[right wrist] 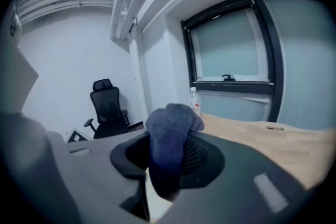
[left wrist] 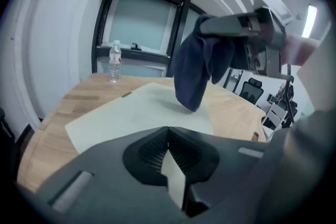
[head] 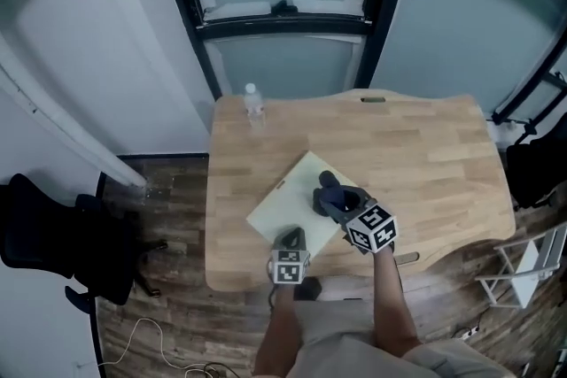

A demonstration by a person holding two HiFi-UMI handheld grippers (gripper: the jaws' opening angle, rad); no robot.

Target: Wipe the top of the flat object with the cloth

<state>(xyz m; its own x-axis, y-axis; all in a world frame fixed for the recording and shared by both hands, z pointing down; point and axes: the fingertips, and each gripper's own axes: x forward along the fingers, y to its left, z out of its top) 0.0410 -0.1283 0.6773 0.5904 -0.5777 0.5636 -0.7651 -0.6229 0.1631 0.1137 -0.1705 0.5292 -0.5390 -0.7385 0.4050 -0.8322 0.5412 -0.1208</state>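
Bottle [head: 253, 104]: clear plastic, white cap, upright at the bench's far left corner, well beyond both tools. Cannot tell its fill.

Left tool [left wrist: 168, 134]: jaws closed tip to tip, with only a pale sliver showing in the gap behind the tips. It sits at the near corner of the board [head: 288, 199]. Cannot tell whether it touches the board.

Right tool [head: 345, 204]: clamped on the dark blue cloth [left wrist: 194, 73], just right of and beyond the left tool, over the board's right part. The cloth bunches between the jaws and hangs down. Its lowest fold is at or just above the board, contact unclear.

Board: pale, flat, lying askew on the bench [head: 425, 146], extending ahead of the left tool.

Bench: light wood, rounded corners.

Room: dark-framed window [head: 283, 22] beyond the bench, white walls, wood-pattern floor [head: 168, 190], black office chair [head: 53, 243] well left of the left tool.
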